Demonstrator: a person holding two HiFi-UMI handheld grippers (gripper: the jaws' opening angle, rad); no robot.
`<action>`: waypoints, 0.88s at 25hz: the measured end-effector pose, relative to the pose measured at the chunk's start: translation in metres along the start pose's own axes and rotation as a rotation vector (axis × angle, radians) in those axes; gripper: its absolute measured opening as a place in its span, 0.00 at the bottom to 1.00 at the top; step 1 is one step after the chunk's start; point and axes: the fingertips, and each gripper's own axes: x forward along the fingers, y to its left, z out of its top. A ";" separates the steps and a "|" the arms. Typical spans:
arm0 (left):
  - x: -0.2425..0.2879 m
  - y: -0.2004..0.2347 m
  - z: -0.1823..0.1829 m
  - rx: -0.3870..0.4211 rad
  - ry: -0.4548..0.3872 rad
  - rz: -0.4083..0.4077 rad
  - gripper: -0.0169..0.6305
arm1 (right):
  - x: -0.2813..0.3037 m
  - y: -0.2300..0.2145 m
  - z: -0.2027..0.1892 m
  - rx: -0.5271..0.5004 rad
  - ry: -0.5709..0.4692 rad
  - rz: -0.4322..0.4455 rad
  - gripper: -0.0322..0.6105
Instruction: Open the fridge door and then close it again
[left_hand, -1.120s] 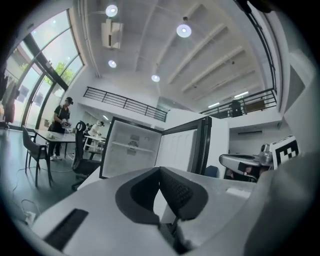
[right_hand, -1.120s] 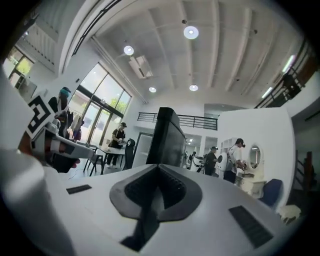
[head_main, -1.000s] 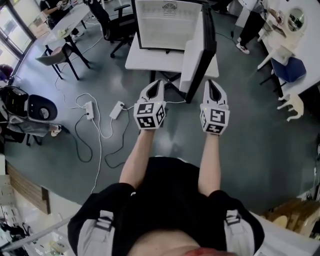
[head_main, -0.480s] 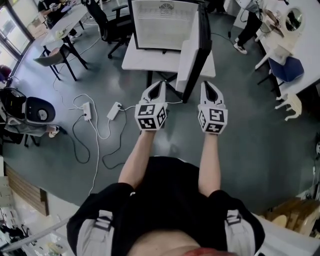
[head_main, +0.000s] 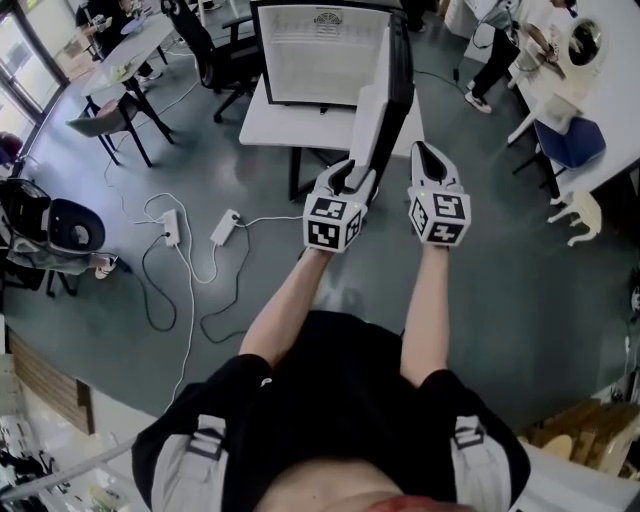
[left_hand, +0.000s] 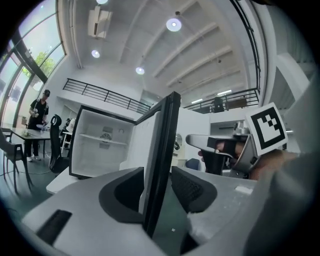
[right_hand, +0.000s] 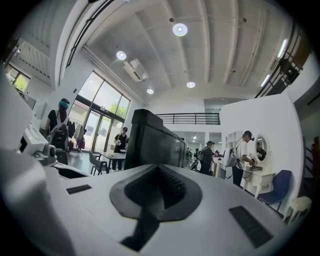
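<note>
A small fridge (head_main: 318, 55) stands open on a white table (head_main: 275, 125); its white inside (left_hand: 102, 142) looks bare. Its dark door (head_main: 388, 85) swings out toward me, edge-on. My left gripper (head_main: 352, 175) has just been opening its jaws, and they straddle the door's free edge (left_hand: 162, 145) without the pads (left_hand: 192, 187) pressing on it. My right gripper (head_main: 428, 158) is shut and holds nothing, just right of the door, whose dark outer face (right_hand: 150, 137) fills its view. The right gripper (left_hand: 196, 141) also shows past the door in the left gripper view.
Power strips and cables (head_main: 190, 245) lie on the grey floor at the left. Black office chairs (head_main: 215, 45) and a desk (head_main: 130, 50) stand behind at the left. A white table (head_main: 600, 90), a blue chair (head_main: 580, 140) and a person (head_main: 495, 50) are at the right.
My left gripper has swung right and forward to the door's edge and opened its jaws round it. The right gripper has shifted slightly forward and stays shut.
</note>
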 end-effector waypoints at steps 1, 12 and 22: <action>0.007 -0.004 0.000 0.014 0.011 -0.002 0.27 | 0.004 -0.002 0.004 -0.008 -0.001 0.014 0.04; 0.050 -0.016 -0.010 0.102 0.089 0.079 0.29 | 0.025 0.017 0.060 -0.086 -0.111 0.209 0.04; 0.040 0.020 -0.007 0.077 0.054 0.128 0.28 | 0.042 0.045 0.065 -0.093 -0.153 0.285 0.04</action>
